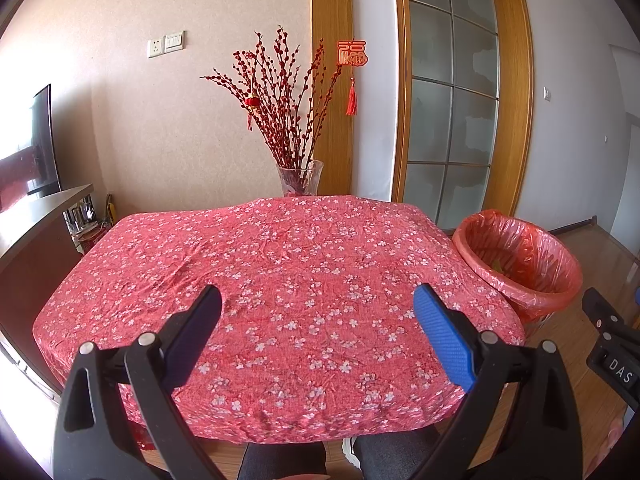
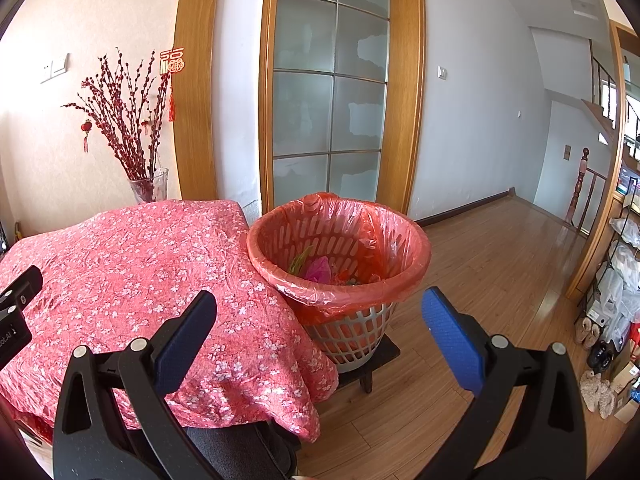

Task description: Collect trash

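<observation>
Both held wide open, gripping nothing: left gripper (image 1: 318, 316) over the tablecloth (image 1: 280, 280), right gripper (image 2: 320, 320) beside the bin (image 2: 340, 280) at one o'clock. Trash (image 2: 320, 270) inside: probably light, soft, crushable; best pinched by loose edges. Visible only from the right wrist; barely glimpsed from the left.

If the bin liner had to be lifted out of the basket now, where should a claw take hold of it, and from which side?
Grip the knotted bunch of the red liner at the far rim of the white slotted basket. It stands proud of the rim, so pads can close on it. Elsewhere the film lies stretched flat. Probably come from above with the right claw, open and nearest.
</observation>
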Tool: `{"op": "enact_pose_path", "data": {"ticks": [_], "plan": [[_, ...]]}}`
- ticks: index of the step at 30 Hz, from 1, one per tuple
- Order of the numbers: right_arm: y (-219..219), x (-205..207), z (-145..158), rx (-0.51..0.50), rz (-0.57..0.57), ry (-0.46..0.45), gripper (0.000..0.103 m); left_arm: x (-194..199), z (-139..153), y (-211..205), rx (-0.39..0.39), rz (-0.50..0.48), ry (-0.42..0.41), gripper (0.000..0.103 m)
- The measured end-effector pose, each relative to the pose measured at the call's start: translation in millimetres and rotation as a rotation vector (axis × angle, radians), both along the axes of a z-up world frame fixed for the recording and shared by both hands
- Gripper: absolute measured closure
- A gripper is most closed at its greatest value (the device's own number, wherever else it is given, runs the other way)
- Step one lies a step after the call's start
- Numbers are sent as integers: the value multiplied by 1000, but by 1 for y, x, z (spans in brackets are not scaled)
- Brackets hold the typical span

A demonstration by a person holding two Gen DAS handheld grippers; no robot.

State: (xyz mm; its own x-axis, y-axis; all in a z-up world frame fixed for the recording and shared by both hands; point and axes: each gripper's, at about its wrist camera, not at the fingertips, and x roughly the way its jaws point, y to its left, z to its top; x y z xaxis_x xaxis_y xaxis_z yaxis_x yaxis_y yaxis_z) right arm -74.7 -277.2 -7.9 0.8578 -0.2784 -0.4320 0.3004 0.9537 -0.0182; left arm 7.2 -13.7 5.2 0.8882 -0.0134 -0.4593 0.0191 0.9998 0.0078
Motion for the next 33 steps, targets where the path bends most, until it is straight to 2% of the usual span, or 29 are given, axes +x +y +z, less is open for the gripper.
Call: {"op": "enact_pose_path", "data": {"ticks": [33], "plan": [[4, 1, 0, -1, 6, 11, 2, 1, -6, 3, 3, -3, 14, 8]]}}
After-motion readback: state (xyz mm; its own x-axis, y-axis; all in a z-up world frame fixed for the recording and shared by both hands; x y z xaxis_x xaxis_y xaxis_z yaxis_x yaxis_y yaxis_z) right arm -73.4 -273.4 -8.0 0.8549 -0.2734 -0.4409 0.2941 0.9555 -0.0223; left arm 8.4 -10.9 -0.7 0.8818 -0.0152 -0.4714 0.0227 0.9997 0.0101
